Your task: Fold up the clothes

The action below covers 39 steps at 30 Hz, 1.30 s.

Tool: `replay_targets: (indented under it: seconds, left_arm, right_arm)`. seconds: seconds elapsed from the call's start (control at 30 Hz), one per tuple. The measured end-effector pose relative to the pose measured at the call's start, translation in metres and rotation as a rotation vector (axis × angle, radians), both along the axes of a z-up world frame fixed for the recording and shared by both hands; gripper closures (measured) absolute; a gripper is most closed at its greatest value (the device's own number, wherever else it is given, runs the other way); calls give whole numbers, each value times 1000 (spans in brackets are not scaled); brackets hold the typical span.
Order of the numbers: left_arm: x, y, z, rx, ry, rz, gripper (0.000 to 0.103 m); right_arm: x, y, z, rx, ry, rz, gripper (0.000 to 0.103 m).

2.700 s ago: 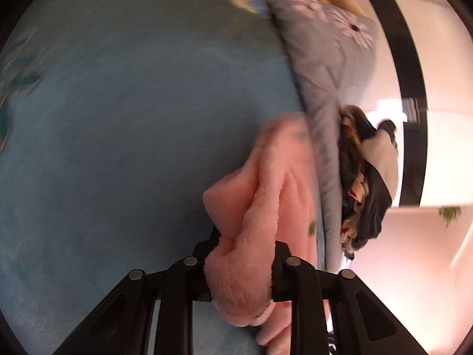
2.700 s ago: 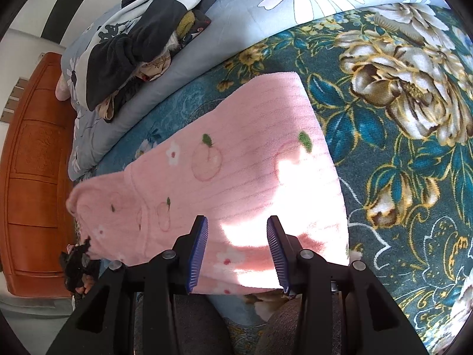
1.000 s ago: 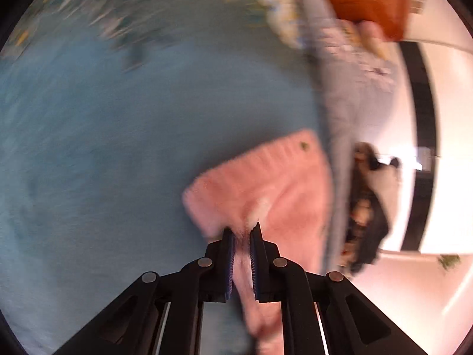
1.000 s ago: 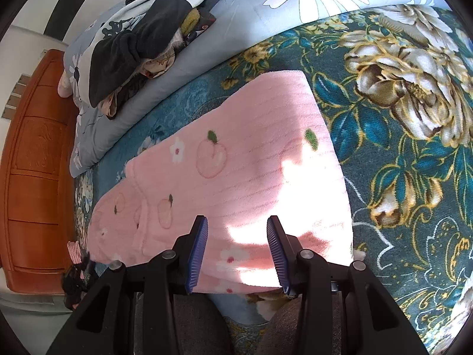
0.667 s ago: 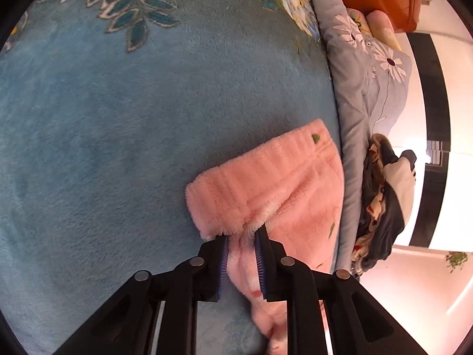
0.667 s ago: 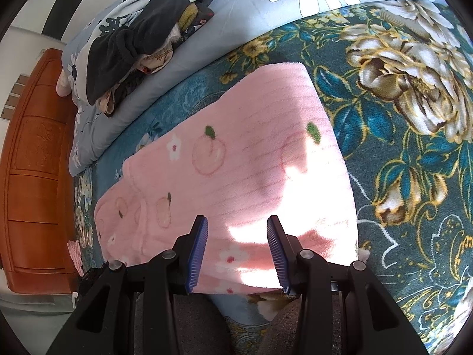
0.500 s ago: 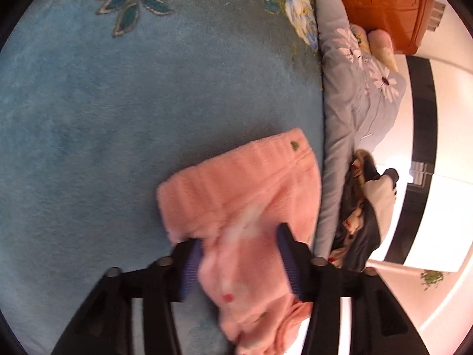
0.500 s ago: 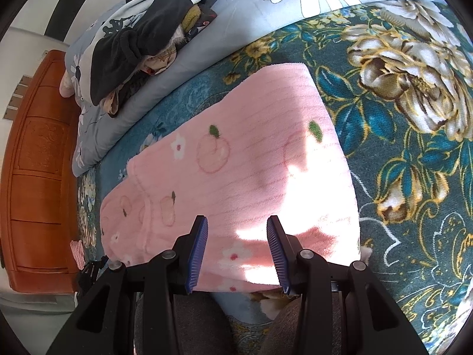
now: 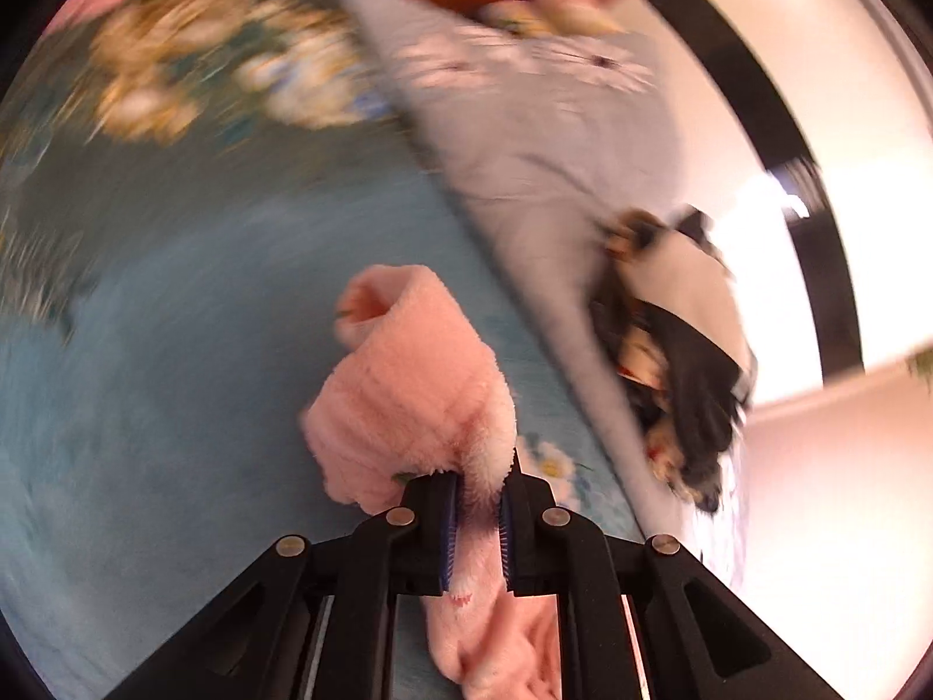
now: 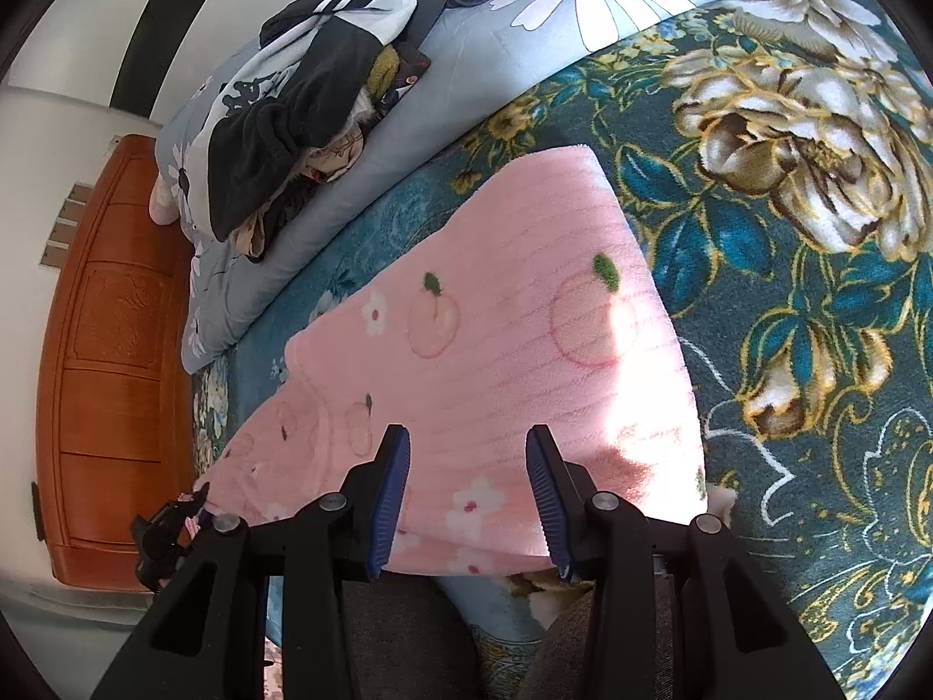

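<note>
Item: pink fleece garment (image 10: 501,350), printed with peaches and small flowers. In the right wrist view it lies spread flat across the centre of the frame on the teal floral blanket (image 10: 816,291), its narrower end running toward the lower left.

Left gripper (image 9: 477,516): lower centre of the left wrist view, jaws pressed together on a bunched fold of the pink fleece garment (image 9: 408,396). The fabric rises in a soft roll above the fingers and hangs below them. This view is motion-blurred.

Right gripper (image 10: 466,496): lower centre of its view, jaws spread wide, hovering over the near edge of the garment and holding nothing.

Surroundings: grey daisy-print quilt (image 10: 525,17) along the upper part of the right wrist view, with a heap of dark and white clothes (image 10: 303,111) on it; wooden headboard (image 10: 111,350) at far left.

Step in hand, as judged: a lengthwise fold, one end of the garment pinched and lifted off the blanket.

Next move, as judged: carry the pinched end across toward the opposite edge, lay it with edges aligned, then release. The right gripper may need to pin the near hem so the fleece does not drag.
</note>
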<state>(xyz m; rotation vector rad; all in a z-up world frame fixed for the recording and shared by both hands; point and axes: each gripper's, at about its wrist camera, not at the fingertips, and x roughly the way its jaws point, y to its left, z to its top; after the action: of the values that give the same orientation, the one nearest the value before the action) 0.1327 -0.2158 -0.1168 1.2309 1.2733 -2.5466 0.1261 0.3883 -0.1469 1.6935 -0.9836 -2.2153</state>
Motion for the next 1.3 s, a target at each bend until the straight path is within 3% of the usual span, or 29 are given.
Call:
replay_targets:
  seconds: [0.17,0.27,0.4,0.57,0.7,0.8,0.93,1.1,1.17,1.23,1.3]
  left_arm:
    - [-32,115,73,-154,168,-307,91]
    - [-39,201,82,-210,211,-492,91]
    - [-40,303,51,-213,151,-701,91]
    - [-22,389,-18,-247,-28,-877,91]
    - [-3,413,-57,-250,-166,-922,90]
    - [15,417,-65,-258,-215,-949,87]
    - [6,397,-45,-168,-227,-898,84]
    - [-4,353,-16,-37,-212,-828,65]
    - [-5,337,-6,-9,-196,-802,50]
    - [-4,320,4,-30,-169,-777,40]
    - [-5,306,11,-108,-161,-753,40]
  right_arm:
    - [8,16,-8,-58,9,-50,60]
    - [13,27,-12,-86,15,-79,60]
    - [19,45,-12,-111,29,-118,60]
    - [34,72,-13,-131,42,-177,60]
    - [45,90,-14,-131,42,-207,60]
    - [50,98,-12,-137,49,-221,60]
    - [46,98,-8,-155,68,-210,60]
    - [24,72,8,-159,120,-117,60]
    - [11,57,15,-159,144,-73,59]
    - [-2,41,22,-159,162,-36,56]
    - [-14,28,30,-156,184,-8,56]
